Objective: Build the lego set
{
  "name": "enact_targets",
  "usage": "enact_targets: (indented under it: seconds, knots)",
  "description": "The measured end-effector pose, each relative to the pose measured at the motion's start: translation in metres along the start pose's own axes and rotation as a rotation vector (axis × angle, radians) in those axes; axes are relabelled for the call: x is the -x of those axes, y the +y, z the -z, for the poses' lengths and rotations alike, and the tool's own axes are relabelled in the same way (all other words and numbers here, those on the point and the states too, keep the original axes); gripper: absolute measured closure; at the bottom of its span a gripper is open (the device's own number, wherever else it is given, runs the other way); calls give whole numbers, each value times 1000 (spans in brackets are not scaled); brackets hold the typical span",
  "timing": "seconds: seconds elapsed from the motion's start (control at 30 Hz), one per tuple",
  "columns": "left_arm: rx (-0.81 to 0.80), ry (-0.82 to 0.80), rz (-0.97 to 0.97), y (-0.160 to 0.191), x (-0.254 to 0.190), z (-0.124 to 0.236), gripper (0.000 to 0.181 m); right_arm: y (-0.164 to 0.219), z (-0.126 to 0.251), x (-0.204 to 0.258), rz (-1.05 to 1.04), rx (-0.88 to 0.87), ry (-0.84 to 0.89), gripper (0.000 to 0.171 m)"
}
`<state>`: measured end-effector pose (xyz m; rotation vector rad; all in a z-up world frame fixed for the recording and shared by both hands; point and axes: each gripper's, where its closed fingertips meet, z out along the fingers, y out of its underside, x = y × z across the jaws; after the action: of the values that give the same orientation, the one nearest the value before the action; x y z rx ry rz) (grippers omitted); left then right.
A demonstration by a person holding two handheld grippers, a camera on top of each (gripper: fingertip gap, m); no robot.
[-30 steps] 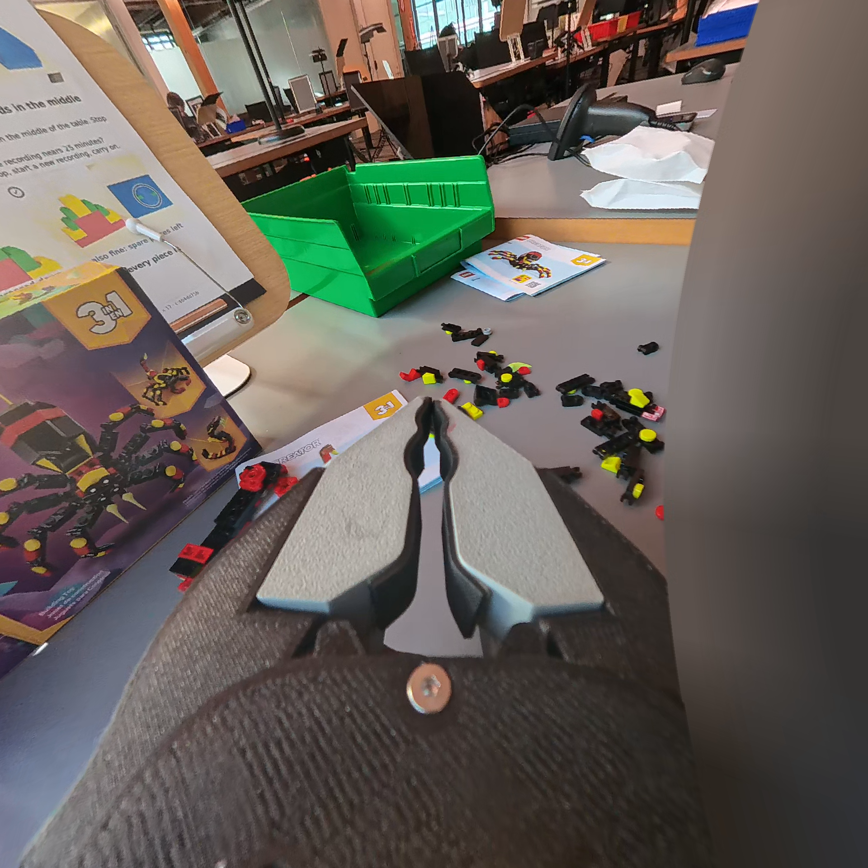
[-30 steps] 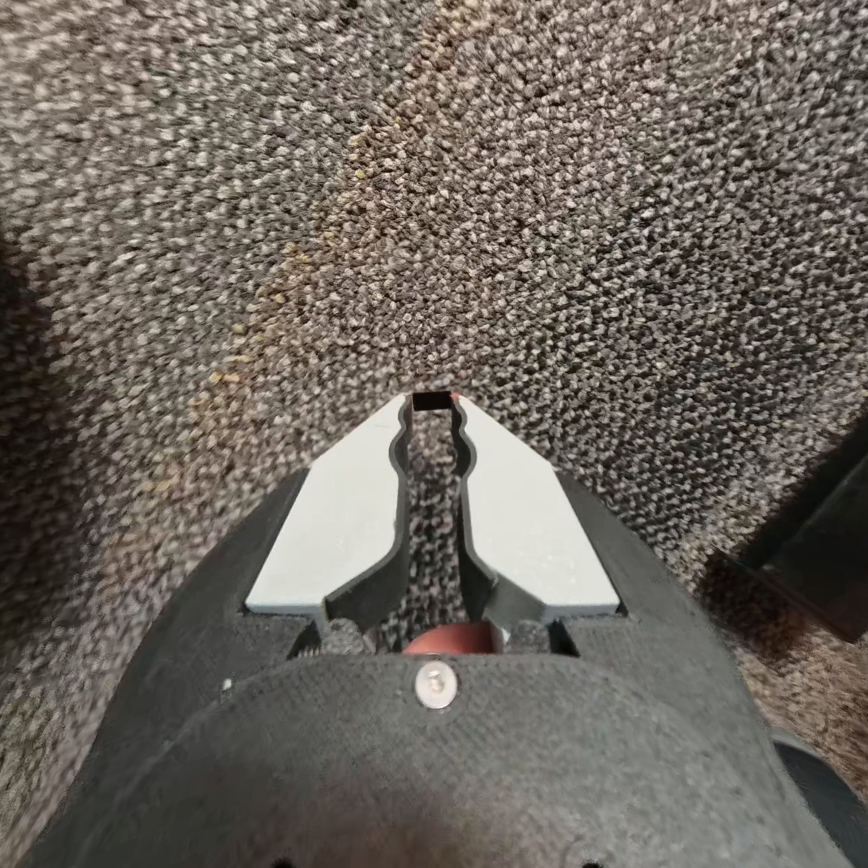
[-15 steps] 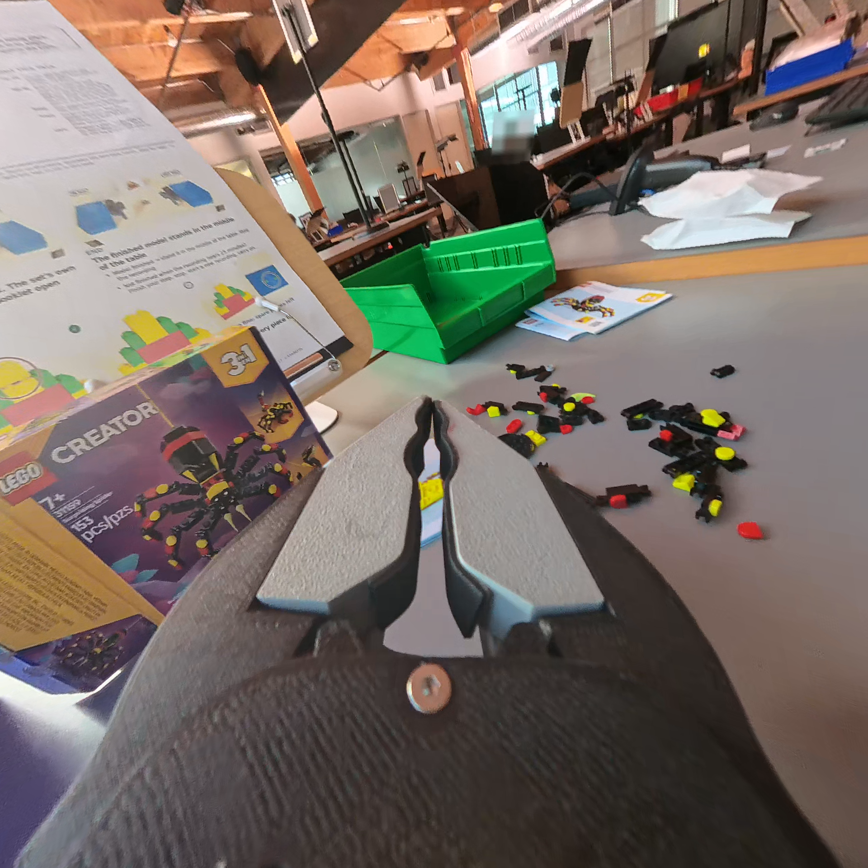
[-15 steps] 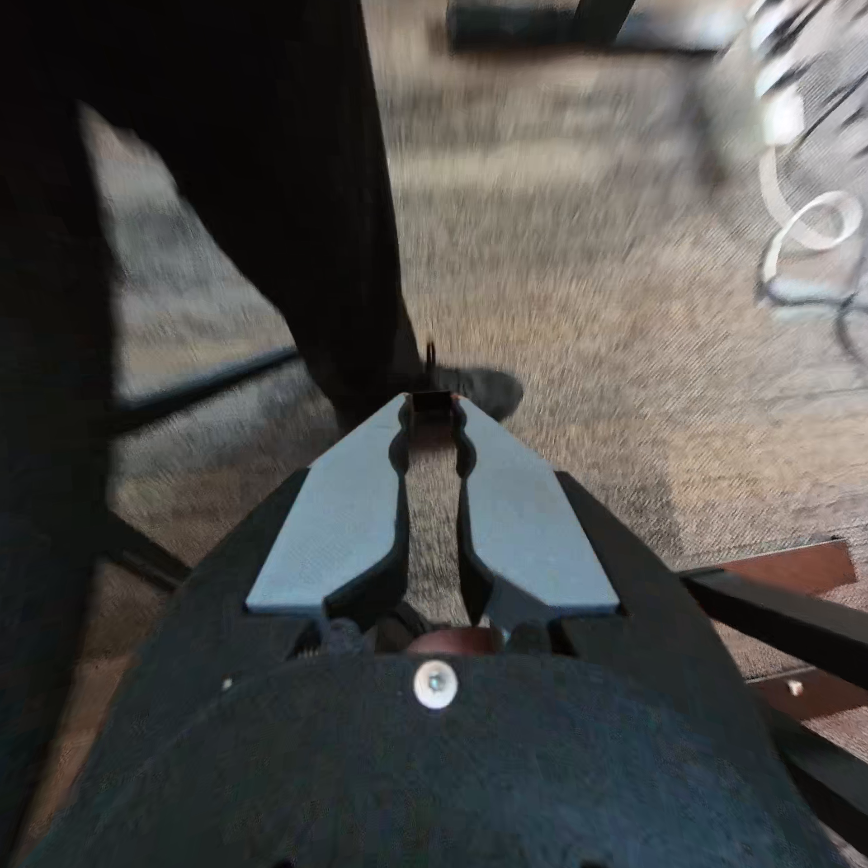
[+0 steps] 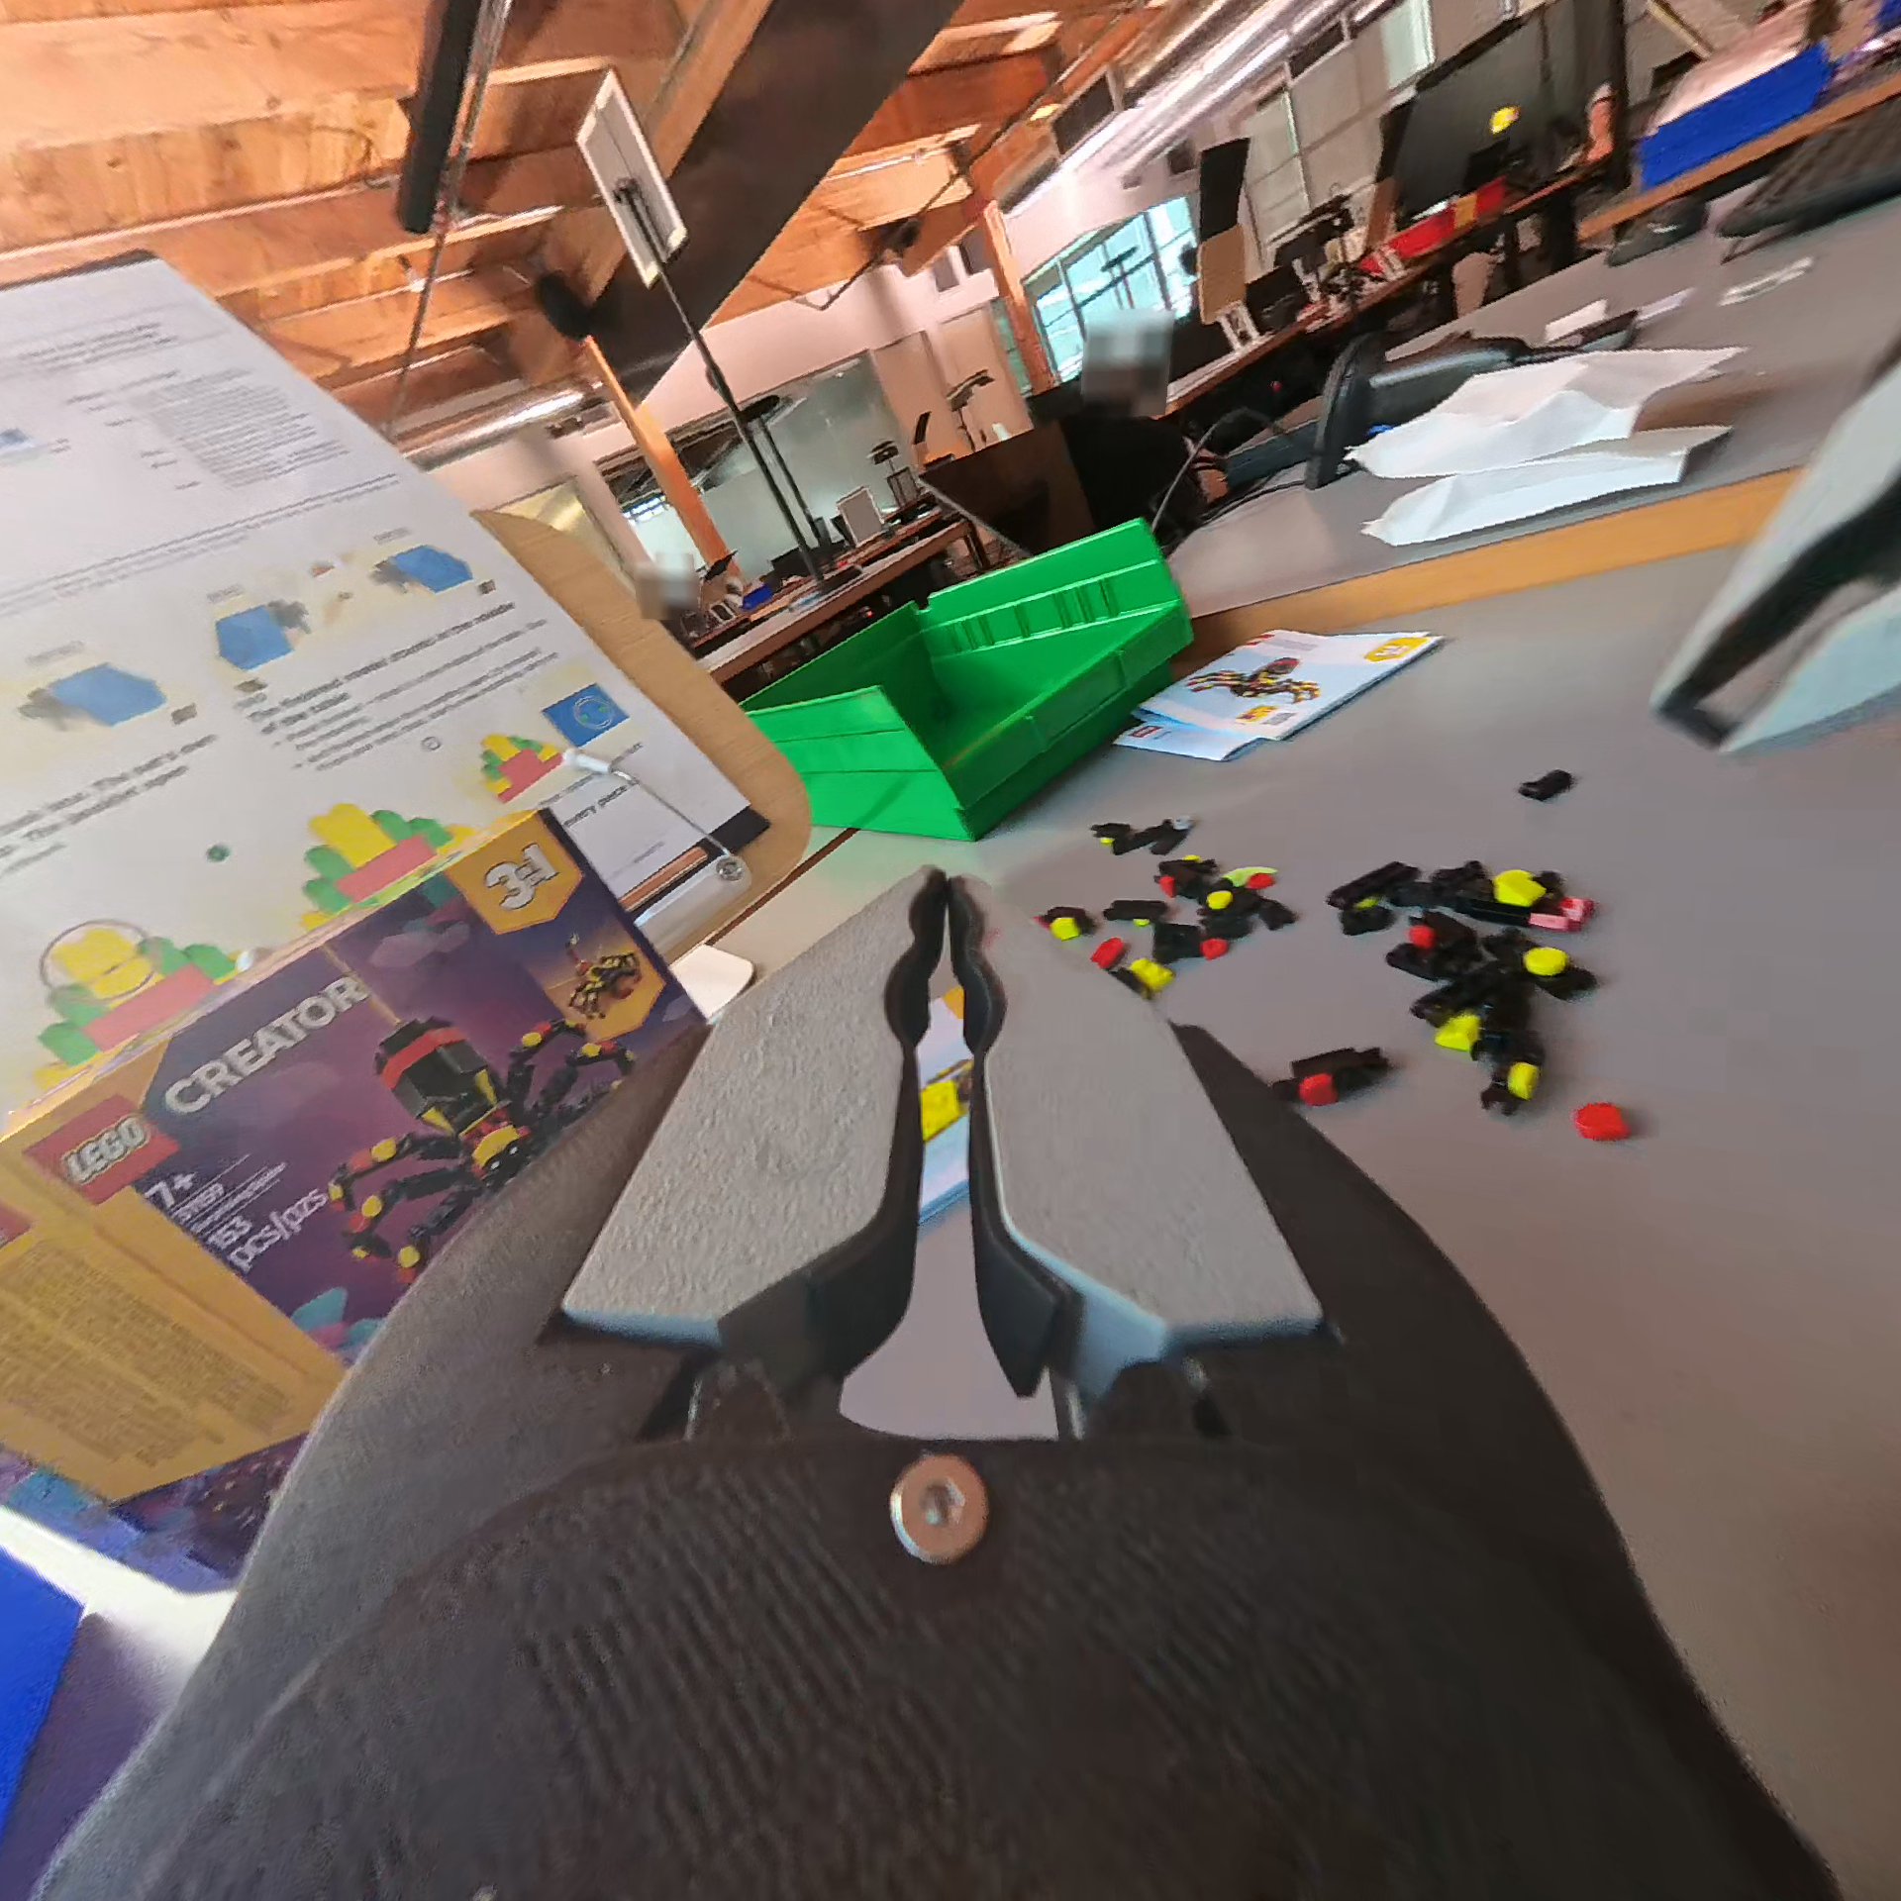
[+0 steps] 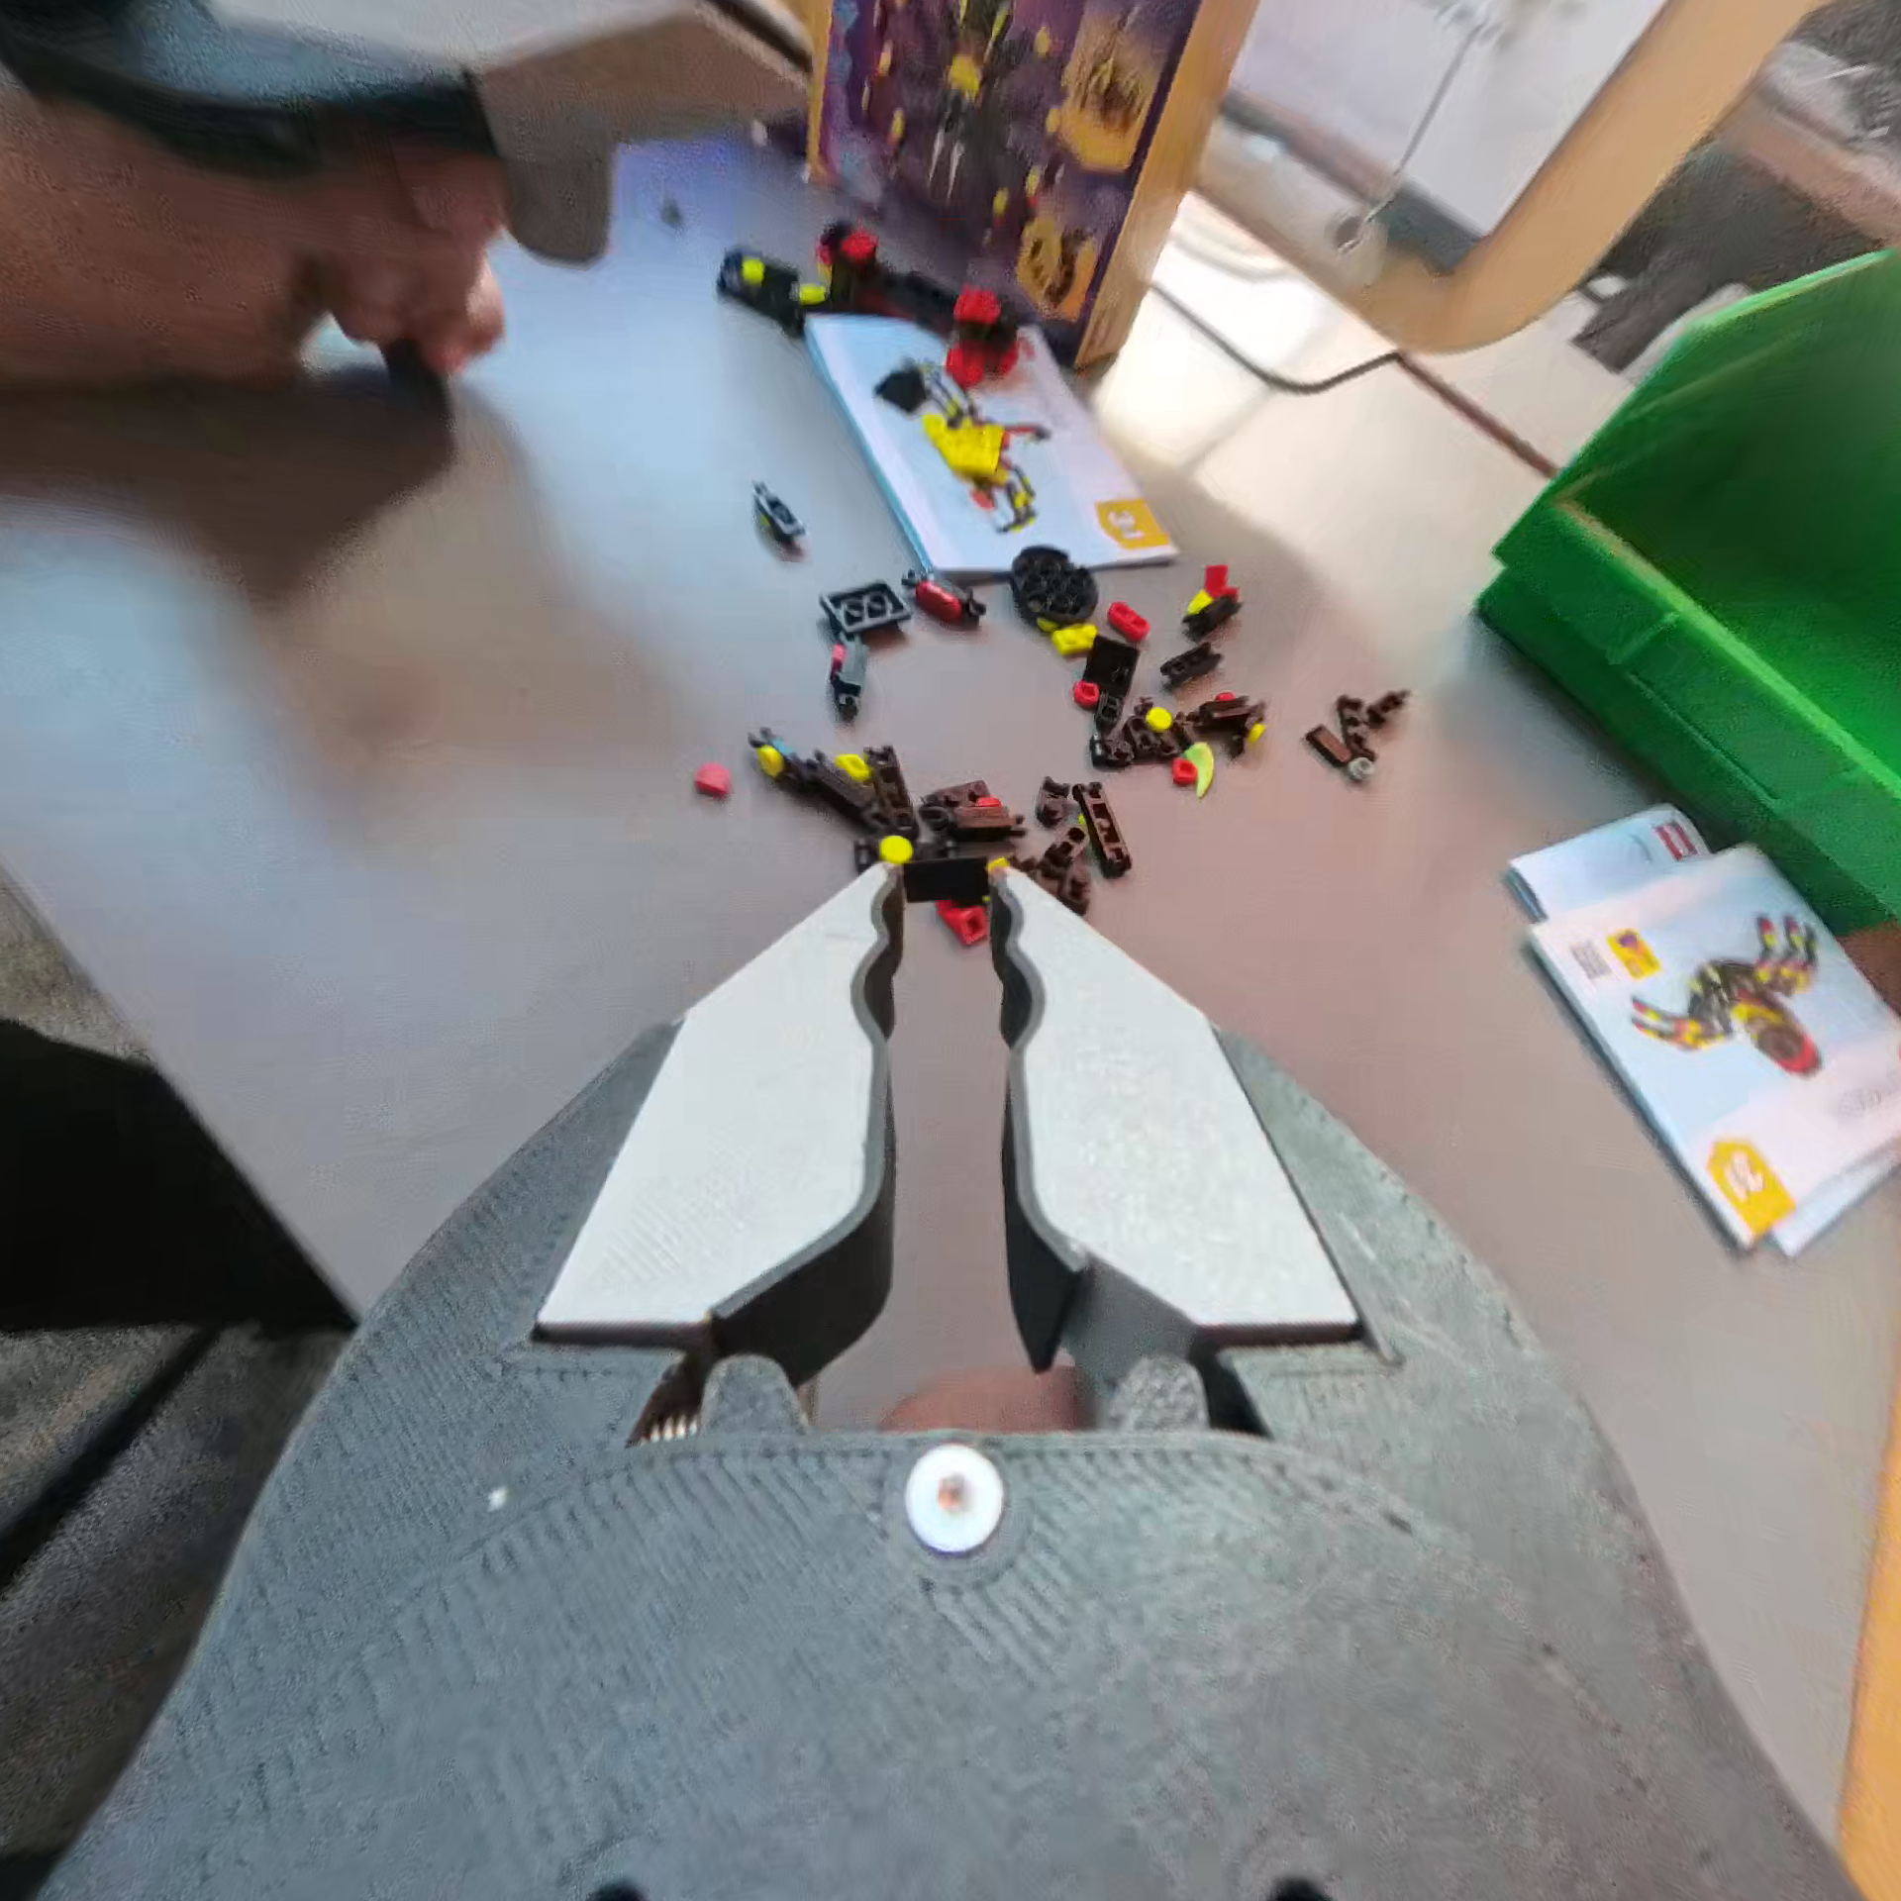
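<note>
My right gripper [image 6: 944,887] is shut on a small black brick [image 6: 944,877] and holds it above the grey table [image 6: 1337,1029], just in front of a pile of loose black, red and yellow pieces [image 6: 988,802]. My left gripper [image 5: 946,897] is shut and empty, above the table beside the purple Lego box [image 5: 360,1080]. The loose pieces [image 5: 1461,957] lie to its right. A partly built red and black assembly [image 6: 874,273] sits by the box [image 6: 1008,134], next to an open booklet [image 6: 988,453].
A green bin [image 5: 977,700] [image 6: 1749,576] stands at the back. Closed booklets [image 6: 1728,1039] [image 5: 1276,679] lie near it. An instruction sheet on a wooden stand [image 5: 257,617] rises behind the box. A hand [image 6: 391,278] shows at upper left. The table edge and carpet [image 6: 93,1492] lie at left. The left gripper's tips are roughly 15 centimetres from the right gripper's.
My right gripper has swung up from the carpet to over the table, still shut on the black brick. My left gripper has tilted upward, showing more of the box and ceiling.
</note>
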<state>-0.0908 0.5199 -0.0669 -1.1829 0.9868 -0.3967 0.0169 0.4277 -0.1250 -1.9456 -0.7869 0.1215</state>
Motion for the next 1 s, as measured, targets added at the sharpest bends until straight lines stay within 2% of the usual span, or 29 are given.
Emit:
enact_targets:
  seconds: [0.03, 0.13, 0.27, 0.33, 0.43, 0.57, 0.63, 0.77, 0.9, 1.0]
  knots:
    - [2, 10, -12, 0, -4, -1, 181, 1, -9, -4, 43, 2, -23, 158]
    - [9, 27, -16, -1, -10, -6, 181, -4, -36, -20, 137, -1, -100, 158]
    - [2, 101, 170, -7, -17, -12, 181, 9, -56, -7, 23, 151, -498, 142]
    - [-17, 130, 205, -11, -21, -10, 181, 13, -62, -17, 45, 148, -489, 130]
    - [-49, 160, 236, -17, -27, -8, 181, -4, -55, -30, 90, 4, -464, 137]
    - [-34, 176, 251, -15, -28, -10, 181, 5, -44, -30, 161, -6, -566, 136]
    - [-34, 178, 282, -14, -24, -11, 181, 1, -48, -42, 149, -85, -522, 136]
    - [-37, 196, 311, -14, -23, -11, 181, -34, -44, -65, -11, -332, -449, 136]
    - [-43, 223, 273, -16, -29, -11, 181, -49, -38, -101, 28, -501, -192, 147]
    - [-49, 198, 283, -14, -22, -12, 181, -45, -36, -136, 73, -509, 27, 152]
